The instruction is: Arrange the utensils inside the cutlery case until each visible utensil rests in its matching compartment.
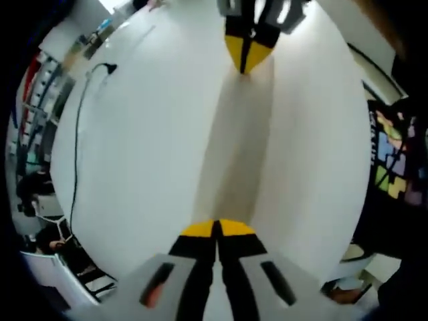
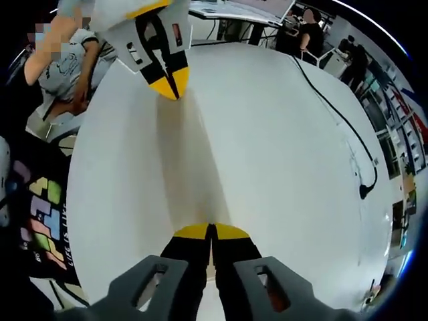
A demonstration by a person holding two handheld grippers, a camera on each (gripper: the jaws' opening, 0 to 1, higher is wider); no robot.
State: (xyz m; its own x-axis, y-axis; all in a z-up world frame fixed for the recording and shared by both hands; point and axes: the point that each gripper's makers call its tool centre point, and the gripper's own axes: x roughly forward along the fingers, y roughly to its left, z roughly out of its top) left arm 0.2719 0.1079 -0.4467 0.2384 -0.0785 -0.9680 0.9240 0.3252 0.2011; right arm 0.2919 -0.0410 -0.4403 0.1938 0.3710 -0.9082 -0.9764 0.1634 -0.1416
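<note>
Oddly, both the left gripper (image 1: 217,229) and the right gripper (image 2: 211,232) hang with yellow-tipped jaws clenched on nothing over the bare white round bench (image 1: 147,134), so where the utensils lie I cannot tell; probably light, stiff, slippery, best pinched mid-handle.

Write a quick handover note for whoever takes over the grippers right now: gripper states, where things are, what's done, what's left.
Left gripper: shut, holding nothing, low over the white table.
Right gripper: shut, holding nothing, facing the left one across the table.
A black cable lies on the table towards one edge.
The cutlery case and utensils are not visible in either gripper view, so nothing can be confirmed as sorted.
Left to do: find the case and place every utensil in its matching compartment.
</note>
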